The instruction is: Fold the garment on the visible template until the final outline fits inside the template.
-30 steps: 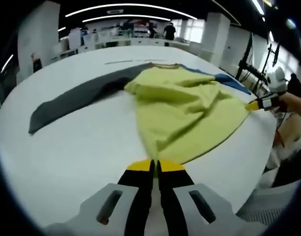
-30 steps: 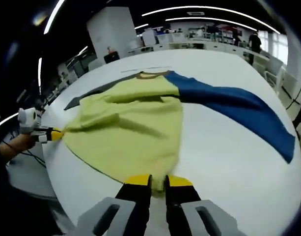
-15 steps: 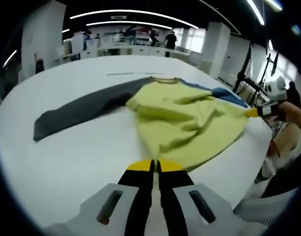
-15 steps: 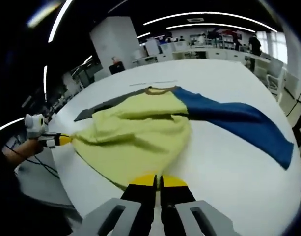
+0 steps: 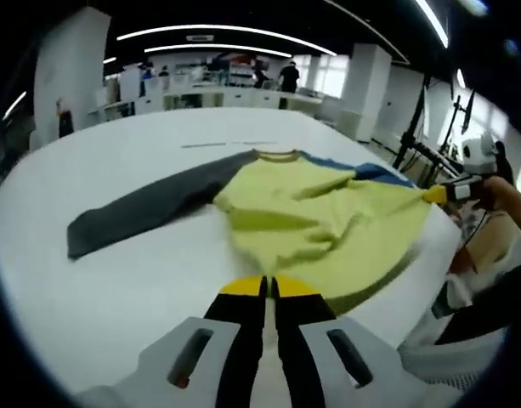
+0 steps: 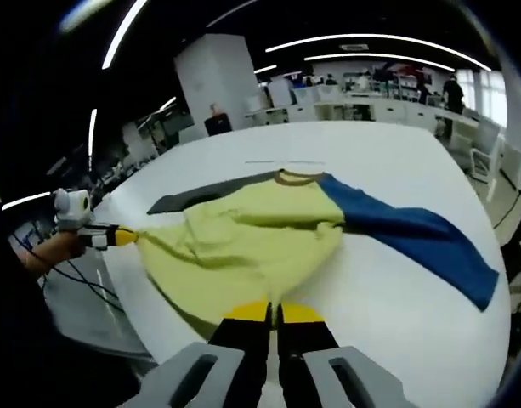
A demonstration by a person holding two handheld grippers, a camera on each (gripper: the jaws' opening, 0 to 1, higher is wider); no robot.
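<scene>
A long-sleeved garment lies on the white table: yellow body, brown collar, grey sleeve and blue sleeve. My left gripper is shut on one corner of the yellow hem. The right gripper is shut on the other hem corner, and it also comes into the left gripper view from the right. The left gripper appears at the left of the right gripper view. Between the two grippers the hem is raised and creased. Thin template marks lie beyond the collar.
The table edge runs close under the hem on the near side. A person's hand holds the left gripper. Tripods and stands rise beyond the table's right side. Desks and people fill the far background.
Both cameras have drawn back from the garment and risen slightly. The yellow hem has come up with the grippers, and the body looks more bunched toward the collar.
</scene>
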